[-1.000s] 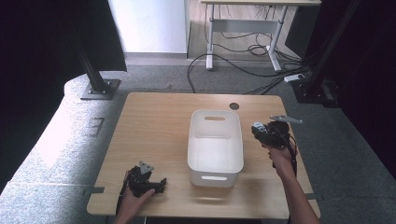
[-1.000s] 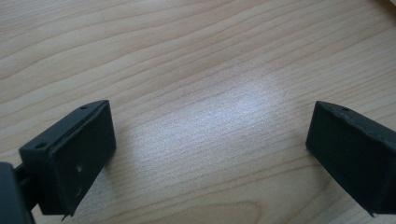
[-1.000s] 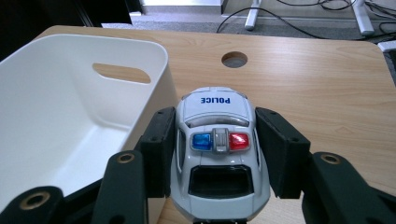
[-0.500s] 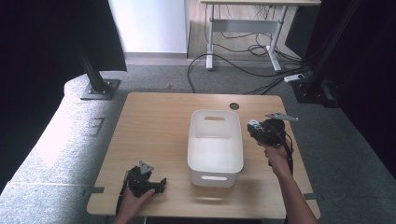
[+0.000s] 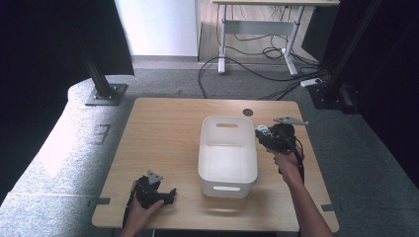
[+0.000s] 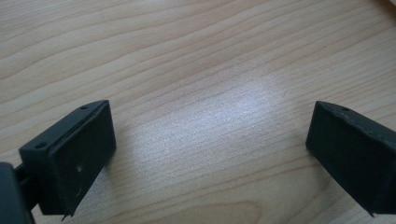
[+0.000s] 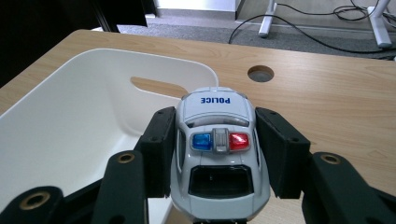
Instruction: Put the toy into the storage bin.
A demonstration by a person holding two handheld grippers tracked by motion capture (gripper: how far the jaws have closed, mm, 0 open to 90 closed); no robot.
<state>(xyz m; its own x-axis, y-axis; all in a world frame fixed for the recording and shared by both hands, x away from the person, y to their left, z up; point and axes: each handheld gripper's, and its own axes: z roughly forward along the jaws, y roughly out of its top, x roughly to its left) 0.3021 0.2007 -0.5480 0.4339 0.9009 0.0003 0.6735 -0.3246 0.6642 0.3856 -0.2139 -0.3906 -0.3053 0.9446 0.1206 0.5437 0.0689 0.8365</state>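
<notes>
Gripping jaws, right: we see the right gripper (image 7: pixel 215 154) clamped on the sides of a toy police car (image 7: pixel 217 144).
Car position: beside the white bin's (image 5: pixel 227 168) right rim.
Left gripper (image 6: pixel 205 154): jaws spread wide, empty, low over the tabletop (image 5: pixel 163 143).

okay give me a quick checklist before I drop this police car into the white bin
1. Toy police car clamped on both sides by the right gripper: ok.
2. White bin holds nothing: ok.
3. Car over the bin opening: not ok, it sits at the right rim.
4. Left gripper out of the way, open over bare table: ok.
5. Height above the rim: cannot tell.
</notes>
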